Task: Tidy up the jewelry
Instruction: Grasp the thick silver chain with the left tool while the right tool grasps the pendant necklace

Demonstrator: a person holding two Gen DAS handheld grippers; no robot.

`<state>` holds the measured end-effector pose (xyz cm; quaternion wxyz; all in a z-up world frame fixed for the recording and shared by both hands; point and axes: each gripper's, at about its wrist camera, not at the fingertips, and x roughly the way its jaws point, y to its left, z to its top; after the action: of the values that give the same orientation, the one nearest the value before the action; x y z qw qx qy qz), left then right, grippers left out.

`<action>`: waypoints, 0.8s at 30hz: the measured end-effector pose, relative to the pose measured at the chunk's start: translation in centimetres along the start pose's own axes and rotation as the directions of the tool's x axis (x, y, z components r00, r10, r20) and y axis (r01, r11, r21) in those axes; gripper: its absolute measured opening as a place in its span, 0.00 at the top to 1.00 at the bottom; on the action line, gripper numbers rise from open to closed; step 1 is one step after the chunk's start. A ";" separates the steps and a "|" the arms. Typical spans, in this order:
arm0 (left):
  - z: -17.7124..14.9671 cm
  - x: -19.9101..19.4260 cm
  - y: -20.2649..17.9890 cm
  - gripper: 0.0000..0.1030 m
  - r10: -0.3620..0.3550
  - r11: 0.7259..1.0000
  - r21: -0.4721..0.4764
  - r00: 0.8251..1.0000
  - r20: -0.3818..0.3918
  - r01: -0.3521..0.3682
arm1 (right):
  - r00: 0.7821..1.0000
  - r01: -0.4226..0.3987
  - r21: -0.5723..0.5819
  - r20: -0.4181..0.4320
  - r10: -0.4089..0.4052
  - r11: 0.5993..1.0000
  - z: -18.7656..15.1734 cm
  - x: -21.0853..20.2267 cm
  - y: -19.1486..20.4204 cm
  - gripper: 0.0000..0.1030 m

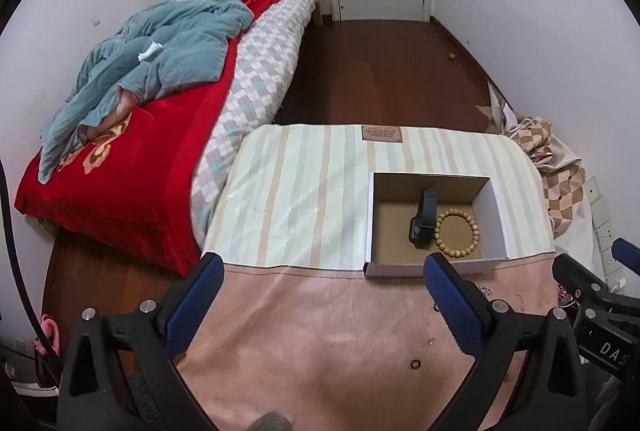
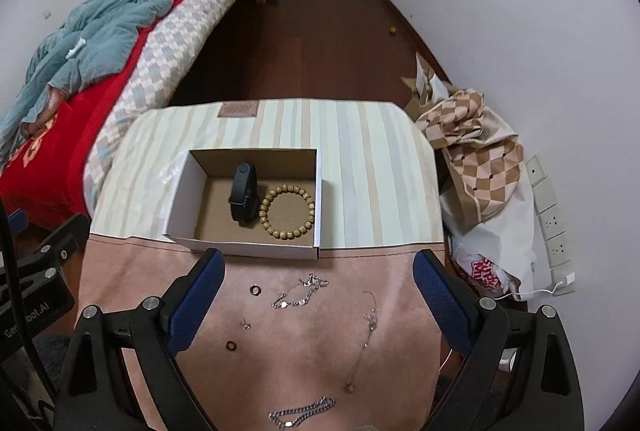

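Nearest the right tool (image 2: 316,267), a heavy silver chain (image 2: 302,413) lies on the pink mat (image 2: 120,271), with a thin necklace (image 2: 368,335), a silver bracelet (image 2: 300,291) and two small rings (image 2: 255,289) between it and the box (image 2: 176,207). Both tools are spread wide and hold nothing; the left tool (image 1: 320,271) hovers just left of the box. Inside the box already lie a black band (image 2: 243,195) and a bead bracelet (image 2: 286,211). My judgement: take the bracelet next, pinching low across its bunched links so that nothing trails. Mind the box's near wall when lifting over it. Left of the box the striped table (image 1: 288,191) has open room.
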<state>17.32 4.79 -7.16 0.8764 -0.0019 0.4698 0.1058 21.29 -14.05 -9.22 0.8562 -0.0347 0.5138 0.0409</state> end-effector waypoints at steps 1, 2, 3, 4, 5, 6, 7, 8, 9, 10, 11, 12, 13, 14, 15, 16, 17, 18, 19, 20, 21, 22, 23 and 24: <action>-0.2 -0.5 0.1 0.01 -0.002 1.000 0.001 1.000 0.007 0.002 | 1.000 0.001 0.000 0.012 -0.001 1.000 -0.2 -0.8 0.0 0.06; -0.5 -1.2 0.1 0.01 -0.005 1.000 0.003 1.000 0.014 0.005 | 1.000 0.002 -0.001 0.024 -0.002 1.000 -0.4 -1.6 0.0 0.06; -0.7 -1.6 0.2 0.01 -0.005 1.000 0.002 1.000 0.019 0.005 | 0.999 -0.001 0.000 0.035 0.001 1.000 -0.7 -2.3 0.1 0.06; -0.9 -2.1 0.2 0.01 -0.007 1.000 0.002 1.000 0.025 0.006 | 0.999 -0.002 0.003 0.042 0.002 1.000 -0.9 -2.8 0.1 0.06; -1.2 -2.8 0.3 0.01 -0.011 1.000 0.002 0.999 0.034 0.011 | 0.999 -0.005 0.006 0.050 0.004 1.000 -1.1 -3.4 0.1 0.06; -1.4 -3.4 0.3 0.01 -0.011 1.000 0.002 0.999 0.041 0.011 | 0.998 -0.008 0.008 0.058 0.008 1.000 -1.4 -4.0 0.1 0.06; -1.5 -3.8 0.3 0.01 -0.011 1.000 0.002 0.999 0.047 0.011 | 0.998 -0.011 0.009 0.066 0.010 1.000 -1.7 -4.5 0.1 0.06; -1.7 -4.1 0.4 0.01 -0.012 1.000 0.002 0.999 0.051 0.012 | 0.997 -0.012 0.011 0.072 0.012 1.000 -1.9 -5.0 0.0 0.06; -1.9 -4.6 0.4 0.01 -0.015 1.000 0.001 0.998 0.058 0.015 | 0.997 -0.016 0.013 0.077 0.015 1.000 -2.2 -5.4 0.0 0.06; -2.2 -4.9 0.4 0.01 -0.015 1.000 0.000 0.998 0.063 0.015 | 0.996 -0.024 0.018 0.082 0.023 1.000 -2.5 -5.8 -0.1 0.06; -2.5 -5.1 0.3 0.01 -0.013 1.000 0.000 0.998 0.066 0.013 | 0.996 -0.029 0.024 0.084 0.027 0.999 -2.8 -6.2 -0.3 0.06; -2.9 -5.1 0.2 0.01 -0.010 1.000 0.002 0.998 0.066 0.010 | 0.996 -0.033 0.031 0.084 0.030 0.999 -3.3 -6.5 -0.5 0.06; -3.2 -5.1 0.2 0.01 -0.008 1.000 0.006 0.998 0.065 0.008 | 0.996 -0.037 0.040 0.078 0.034 0.999 -3.8 -6.6 -0.8 0.06; -3.7 -5.0 0.0 0.01 -0.006 1.000 0.012 0.998 0.061 0.005 | 0.997 -0.041 0.047 0.072 0.038 0.998 -4.3 -6.7 -1.3 0.06; -4.6 -4.6 -0.4 0.01 -0.002 1.000 0.024 0.999 0.053 0.001 | 0.997 -0.044 0.057 0.058 0.041 0.997 -5.1 -6.5 -1.8 0.06; -5.1 -4.4 -0.7 0.01 -0.001 0.999 0.033 0.999 0.046 -0.001 | 0.998 -0.044 0.064 0.043 0.042 0.997 -5.9 -6.2 -2.4 0.06; -6.2 -3.7 -1.4 0.01 -0.003 0.999 0.054 1.000 0.028 0.002 | 0.999 -0.042 0.072 0.025 0.040 0.997 -6.8 -5.6 -3.0 0.06; -7.1 -3.1 -2.0 0.01 -0.004 0.997 0.075 1.000 0.009 0.003 | 0.999 -0.041 0.082 0.000 0.041 0.996 -7.7 -4.8 -3.6 0.06; -8.1 -2.4 -2.8 0.01 -0.003 0.995 0.097 1.000 -0.011 0.004 | 0.998 -0.043 0.094 -0.035 0.046 0.995 -8.9 -3.7 -4.3 0.06; -8.8 -1.9 -3.4 0.01 -0.003 0.993 0.115 1.000 -0.028 0.006 | 0.997 -0.043 0.104 -0.064 0.050 0.994 -9.8 -2.8 -5.0 0.06; -10.3 -0.6 -4.7 0.01 -0.008 0.988 0.150 0.998 -0.067 0.018 | 0.994 -0.042 0.117 -0.100 0.054 0.992 -11.0 -1.6 -5.6 0.06; -11.1 0.0 -5.5 0.01 -0.011 0.985 0.170 0.996 -0.089 0.026 | 0.988 -0.041 0.136 -0.143 0.061 0.990 -12.5 -0.1 -6.4 0.06; -12.6 1.2 -6.8 0.01 -0.018 0.978 0.205 0.992 -0.127 0.044 | 0.983 -0.042 0.147 -0.172 0.068 0.988 -13.6 0.9 -7.0 0.06; -13.5 1.8 -7.7 0.01 -0.026 0.972 0.227 0.988 -0.150 0.060 | 0.977 -0.045 0.159 -0.199 0.077 0.986 -14.6 1.9 -7.5 0.07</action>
<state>8.59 -3.76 -16.96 0.8360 0.0820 0.5417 0.0311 10.14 -22.96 -17.62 0.7974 0.0433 0.6014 0.0237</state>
